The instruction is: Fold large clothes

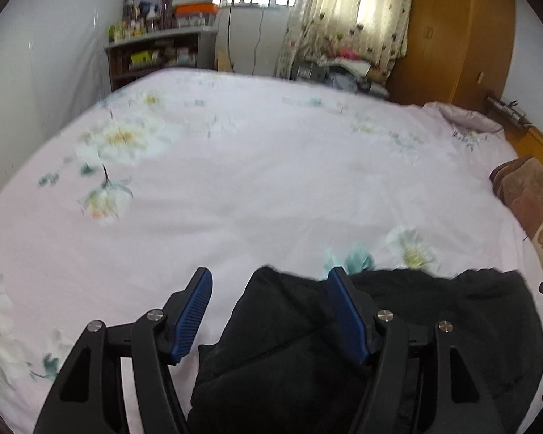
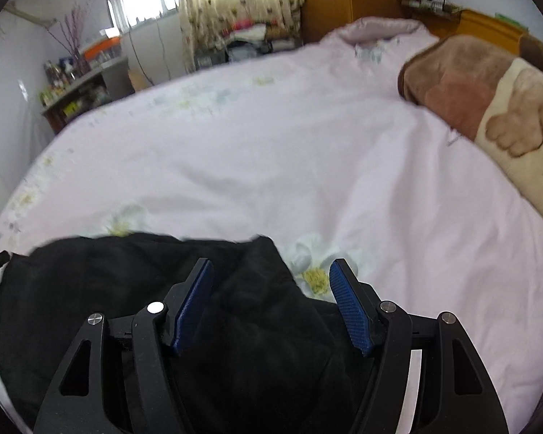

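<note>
Black garment (image 1: 307, 354) bunched at the near edge of the bed (image 1: 271, 181), under both my grippers.

It runs crosswise between them: my left gripper (image 1: 269, 311) hangs over its left end, my right gripper (image 2: 271, 303) over its right end. Both pairs of jaws stand wide, holding nothing; neither is clearly nearer.

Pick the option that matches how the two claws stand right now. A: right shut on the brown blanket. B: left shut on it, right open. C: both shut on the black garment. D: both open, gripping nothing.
D: the left claw and right claw both show their blue pads spread wide apart, with the black garment lying loose on the pink floral sheet beneath them.
</note>
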`<action>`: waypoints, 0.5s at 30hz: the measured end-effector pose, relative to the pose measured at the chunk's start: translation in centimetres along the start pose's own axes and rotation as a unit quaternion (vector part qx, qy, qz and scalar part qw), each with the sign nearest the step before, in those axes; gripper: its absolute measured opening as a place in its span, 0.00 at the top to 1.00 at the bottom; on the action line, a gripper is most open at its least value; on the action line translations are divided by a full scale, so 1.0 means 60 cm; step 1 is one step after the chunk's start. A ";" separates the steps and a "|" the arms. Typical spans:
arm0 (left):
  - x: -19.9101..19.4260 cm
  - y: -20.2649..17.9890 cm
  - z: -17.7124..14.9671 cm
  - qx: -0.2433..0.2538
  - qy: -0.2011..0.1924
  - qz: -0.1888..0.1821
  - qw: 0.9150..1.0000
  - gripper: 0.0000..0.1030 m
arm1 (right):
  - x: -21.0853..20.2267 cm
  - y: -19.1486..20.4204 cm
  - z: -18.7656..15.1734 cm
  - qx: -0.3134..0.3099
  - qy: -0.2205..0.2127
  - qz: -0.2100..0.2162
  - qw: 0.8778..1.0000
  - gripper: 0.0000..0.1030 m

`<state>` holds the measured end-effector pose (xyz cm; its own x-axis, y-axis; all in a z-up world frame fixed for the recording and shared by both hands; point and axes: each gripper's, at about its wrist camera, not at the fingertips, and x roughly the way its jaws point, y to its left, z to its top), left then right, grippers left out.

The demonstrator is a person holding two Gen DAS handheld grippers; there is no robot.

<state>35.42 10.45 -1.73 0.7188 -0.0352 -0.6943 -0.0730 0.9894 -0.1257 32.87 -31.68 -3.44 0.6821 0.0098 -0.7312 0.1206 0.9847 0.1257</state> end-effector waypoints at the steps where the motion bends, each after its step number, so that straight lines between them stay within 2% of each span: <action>1: -0.024 -0.010 0.002 0.000 -0.015 -0.017 1.000 0.34 | -0.018 0.010 0.002 -0.001 -0.011 0.014 1.000 0.35; 4: -0.061 -0.071 -0.011 0.033 -0.028 -0.083 0.996 0.33 | -0.050 0.068 -0.007 -0.025 -0.029 0.068 0.997 0.35; 7: -0.040 -0.154 -0.046 0.102 -0.003 -0.129 0.986 0.33 | -0.023 0.143 -0.030 -0.060 -0.003 0.105 0.993 0.41; 8: -0.023 -0.172 -0.055 0.117 0.008 -0.128 0.985 0.33 | -0.001 0.165 -0.036 -0.077 0.011 0.100 0.992 0.46; 11: 0.049 -0.191 -0.074 0.135 0.046 -0.099 0.985 0.32 | 0.061 0.187 -0.042 -0.116 0.036 0.060 0.991 0.48; 15: 0.097 -0.181 -0.078 0.121 0.048 -0.089 0.987 0.32 | 0.129 0.149 -0.039 -0.086 0.062 0.058 0.993 0.49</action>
<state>37.15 -1.16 -7.72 0.6359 -0.2135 -0.7416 0.2246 0.9706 -0.0868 37.52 -22.39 -9.57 0.5888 0.1360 -0.7968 -0.0855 0.9907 0.1060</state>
